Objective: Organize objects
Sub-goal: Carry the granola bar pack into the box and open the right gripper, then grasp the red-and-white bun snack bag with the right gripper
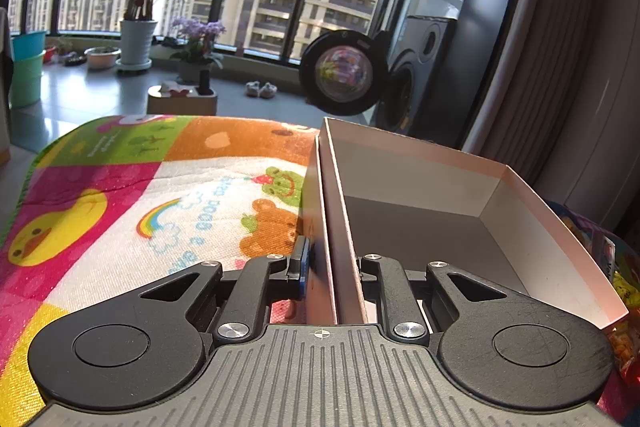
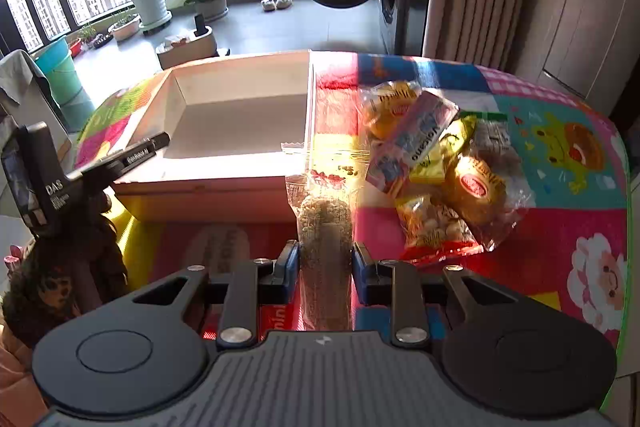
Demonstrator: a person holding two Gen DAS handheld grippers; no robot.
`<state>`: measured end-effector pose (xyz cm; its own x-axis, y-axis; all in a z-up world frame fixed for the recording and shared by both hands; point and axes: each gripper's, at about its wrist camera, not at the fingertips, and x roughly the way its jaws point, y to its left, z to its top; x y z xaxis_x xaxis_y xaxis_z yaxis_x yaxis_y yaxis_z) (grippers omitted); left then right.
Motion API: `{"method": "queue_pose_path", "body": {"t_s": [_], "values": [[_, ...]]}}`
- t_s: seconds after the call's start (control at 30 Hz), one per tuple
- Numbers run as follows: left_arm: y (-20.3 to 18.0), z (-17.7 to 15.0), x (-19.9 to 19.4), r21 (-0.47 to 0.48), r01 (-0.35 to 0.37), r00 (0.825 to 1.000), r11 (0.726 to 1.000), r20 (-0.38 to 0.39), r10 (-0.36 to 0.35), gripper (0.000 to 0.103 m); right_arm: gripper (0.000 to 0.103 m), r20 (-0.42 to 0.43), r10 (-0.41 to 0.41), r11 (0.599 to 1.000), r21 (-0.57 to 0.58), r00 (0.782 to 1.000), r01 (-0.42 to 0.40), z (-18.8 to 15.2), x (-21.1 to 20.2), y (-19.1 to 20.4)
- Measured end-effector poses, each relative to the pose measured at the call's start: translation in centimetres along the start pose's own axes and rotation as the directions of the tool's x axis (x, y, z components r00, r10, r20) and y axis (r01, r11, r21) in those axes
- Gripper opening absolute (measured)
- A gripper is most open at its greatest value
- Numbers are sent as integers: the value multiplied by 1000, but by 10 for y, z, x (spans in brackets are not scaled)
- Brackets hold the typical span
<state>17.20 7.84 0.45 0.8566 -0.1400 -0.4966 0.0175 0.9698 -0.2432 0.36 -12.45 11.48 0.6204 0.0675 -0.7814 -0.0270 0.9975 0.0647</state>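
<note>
We are clamping the left gripper [image 1: 334,277] on the near left wall of the open cardboard box [image 1: 420,227], which is sitting on the patterned desk [image 1: 120,187]. We are pinching the right gripper [image 2: 326,267] on a clear seed packet [image 2: 325,223]; snack packets [image 2: 440,163] are lying just beyond, right of the box.

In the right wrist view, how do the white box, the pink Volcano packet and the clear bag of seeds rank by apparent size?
Largest to smallest:
1. White box, clearly the largest.
2. Clear bag of seeds, held in the right hand-held gripper.
3. Pink Volcano packet.
The bag is nearer the camera, so ranks 2 and 3 are unsure.
</note>
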Motion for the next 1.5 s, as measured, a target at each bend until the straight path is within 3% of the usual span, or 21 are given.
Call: {"method": "queue_pose_path", "body": {"t_s": [0.1,0.2,0.37,0.63,0.73,0.83,0.97,1.0,1.07,1.13,1.17,1.23,1.37,1.43,1.5], "values": [[0,-1,0,1,-4,1000,1000,1,4,17,27,64,65,998,-21,996,-64,37,-11,20],[-1,-1,-1,1,-4,1000,1000,1,4,17,27,76,116,993,-24,990,-114,79,10,44],[0,-1,-1,1,-4,1000,1000,1,4,17,27,-25,126,992,-20,992,-127,119,95,85],[1,-3,0,-16,-3,1000,1000,-9,2,17,30,-181,244,970,64,953,-236,131,205,127],[5,-3,1,-38,7,1000,999,-16,-7,18,33,-165,288,956,114,943,-272,132,205,116],[1,-4,0,-23,-1,1000,1000,-13,1,18,34,-96,287,956,94,953,-279,133,180,98],[0,-4,0,-23,-2,1000,1000,-13,2,18,38,42,209,977,23,977,-210,125,123,67],[1,-3,0,-21,-2,1000,1000,-13,2,18,44,96,174,985,-16,980,-173,119,105,61],[0,-4,-1,-16,-5,1000,1000,-11,5,17,67,228,97,993,-92,969,-78,101,64,41],[-3,-4,-3,-1,-12,1000,1000,-7,12,17,98,337,14,993,-113,942,25,78,31,20],[-4,-4,-4,7,-15,1000,1000,-6,15,17,103,376,-32,991,-111,926,79,65,19,10],[-8,-6,-5,33,-26,1000,999,-1,26,17,103,414,-97,982,-107,905,154,43,3,-8],[-11,-6,-6,49,-32,999,998,2,32,16,103,402,-218,961,-71,890,267,4,-4,-46],[-12,-6,-7,48,-32,999,998,2,32,16,103,380,-242,961,-31,892,274,-7,-1,-63],[-12,-6,-7,48,-32,999,998,2,32,16,103,329,-245,967,14,912,254,-16,7,-79]]}}
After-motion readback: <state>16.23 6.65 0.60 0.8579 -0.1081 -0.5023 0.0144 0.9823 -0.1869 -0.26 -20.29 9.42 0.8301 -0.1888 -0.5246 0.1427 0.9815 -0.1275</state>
